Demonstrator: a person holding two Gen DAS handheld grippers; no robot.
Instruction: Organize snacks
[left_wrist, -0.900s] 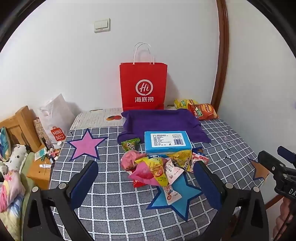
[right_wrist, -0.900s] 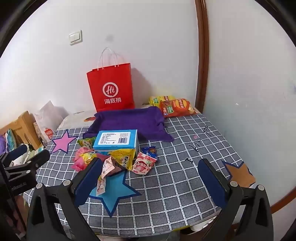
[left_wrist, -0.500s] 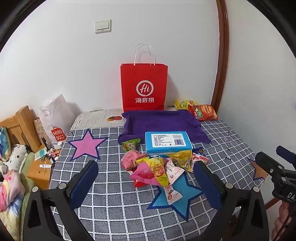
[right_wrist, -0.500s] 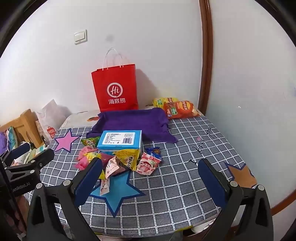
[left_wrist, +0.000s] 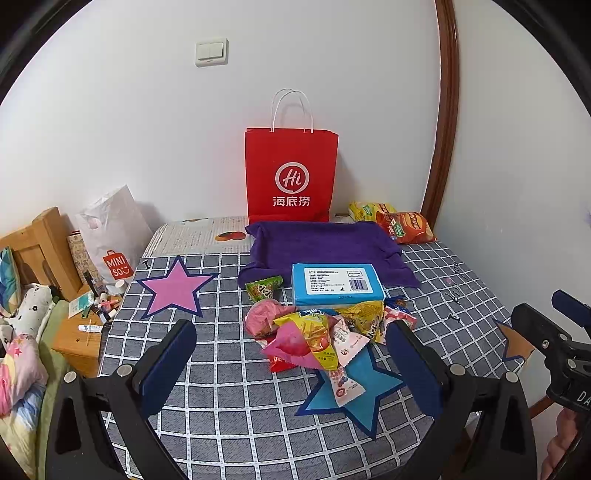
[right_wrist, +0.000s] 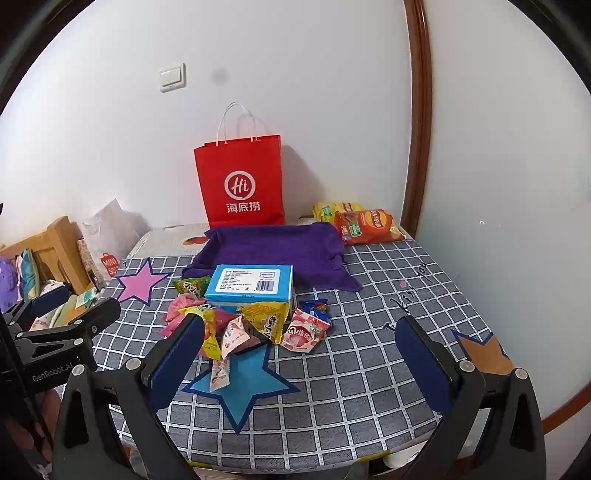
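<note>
Blue box (left_wrist: 337, 283) behind snack pile (left_wrist: 321, 332)

My left gripper (left_wrist: 291, 354) is spread wide, both blue pads apart, holding nothing, hovering above the near edge of the table (left_wrist: 229, 417). My right gripper (right_wrist: 301, 350) is spread just as wide and empty, also above that near edge, to the right of the left one.

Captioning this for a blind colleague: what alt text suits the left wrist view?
A pile of snack packets lies before a blue box and purple cloth on a checked table; a red paper bag stands behind. The left gripper has its jaws open.
</note>
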